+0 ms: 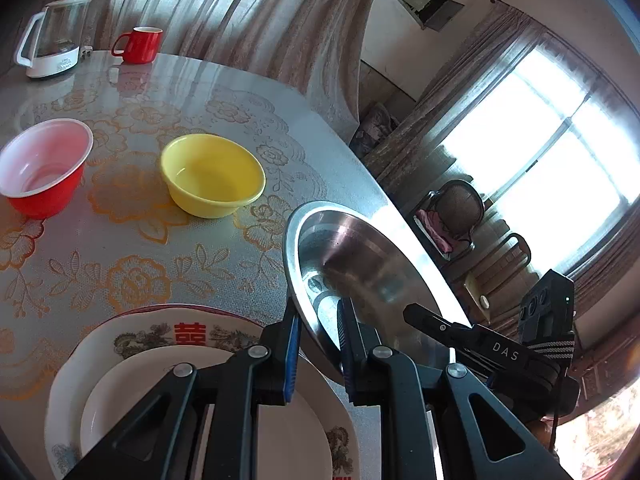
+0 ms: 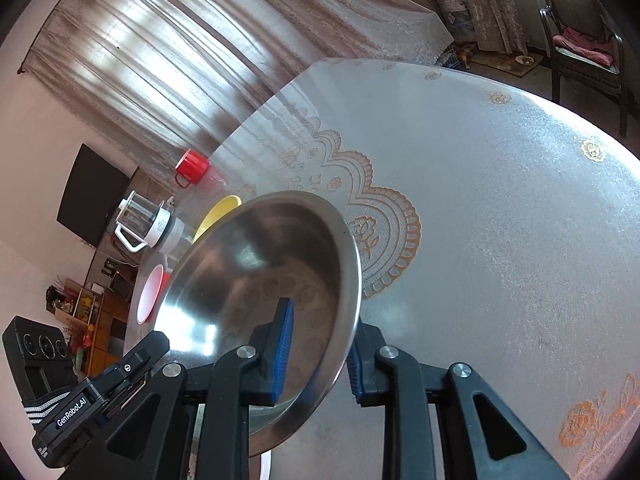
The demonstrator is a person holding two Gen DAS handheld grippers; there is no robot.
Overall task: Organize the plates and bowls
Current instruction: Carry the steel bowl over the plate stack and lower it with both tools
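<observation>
A shiny steel plate (image 1: 360, 248) hangs tilted above the table, gripped at opposite rims. My left gripper (image 1: 319, 312) is shut on its near rim; my right gripper (image 1: 424, 318) clamps the far side. In the right wrist view the steel plate (image 2: 256, 264) sits between the blue pads of my right gripper (image 2: 322, 320), with the left gripper (image 2: 156, 340) at the lower left. A small white plate (image 1: 160, 384) lies on a large decorated plate (image 1: 160, 332) beneath my left gripper. A yellow bowl (image 1: 214, 176) and a red bowl (image 1: 42, 168) with a white inside stand further back.
A red mug (image 1: 140, 44) and a glass kettle (image 1: 52, 36) stand at the far edge of the round table (image 1: 160, 92) with its floral cover. A chair (image 2: 584, 36) stands beyond the table. The table edge runs just right of the steel plate.
</observation>
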